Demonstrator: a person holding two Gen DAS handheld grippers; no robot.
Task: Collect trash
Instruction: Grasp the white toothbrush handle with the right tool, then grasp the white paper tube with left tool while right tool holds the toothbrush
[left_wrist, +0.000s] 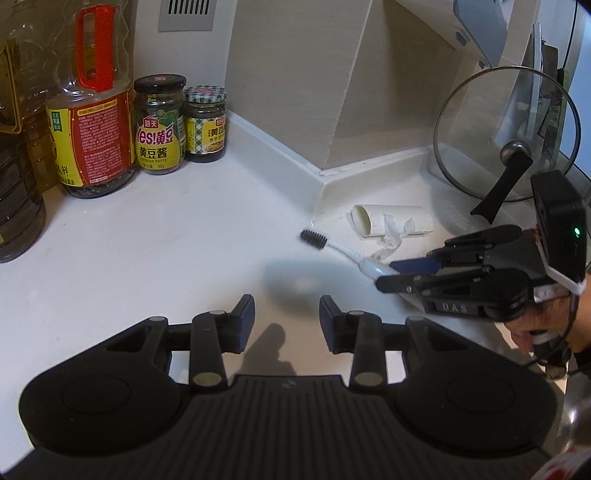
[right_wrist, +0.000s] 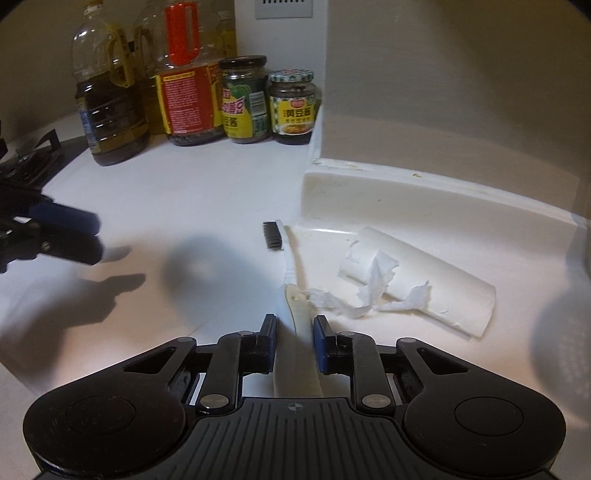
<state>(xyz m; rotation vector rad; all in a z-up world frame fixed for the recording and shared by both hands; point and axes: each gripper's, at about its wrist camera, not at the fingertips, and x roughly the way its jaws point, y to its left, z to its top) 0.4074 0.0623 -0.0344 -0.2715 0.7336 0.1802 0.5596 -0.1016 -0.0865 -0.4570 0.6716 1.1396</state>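
The toothbrush (right_wrist: 291, 295) lies flat on the white worktop (right_wrist: 207, 184) beside a torn paper tube (right_wrist: 424, 280), its long axis running from the bristles, which point toward the jars (right_wrist: 291, 107), back to the handle between the right gripper (right_wrist: 294, 328) jaws. These pinch the handle; to lift cleanly, keep the grip square and rise straight, clear of the paper shreds. The left gripper (left_wrist: 287, 314) hangs with jaws spread, empty.

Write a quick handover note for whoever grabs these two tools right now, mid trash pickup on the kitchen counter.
Right tool: around the toothbrush handle; whether the pads press it is unclear.
Left tool: open, empty, over bare counter.
Toothbrush lies flat on the counter, bristles toward the jars. Cardboard tube with torn tissue lies just right of it.
Done: nothing lifted yet.
Left: lift the toothbrush, then the tube and tissue.
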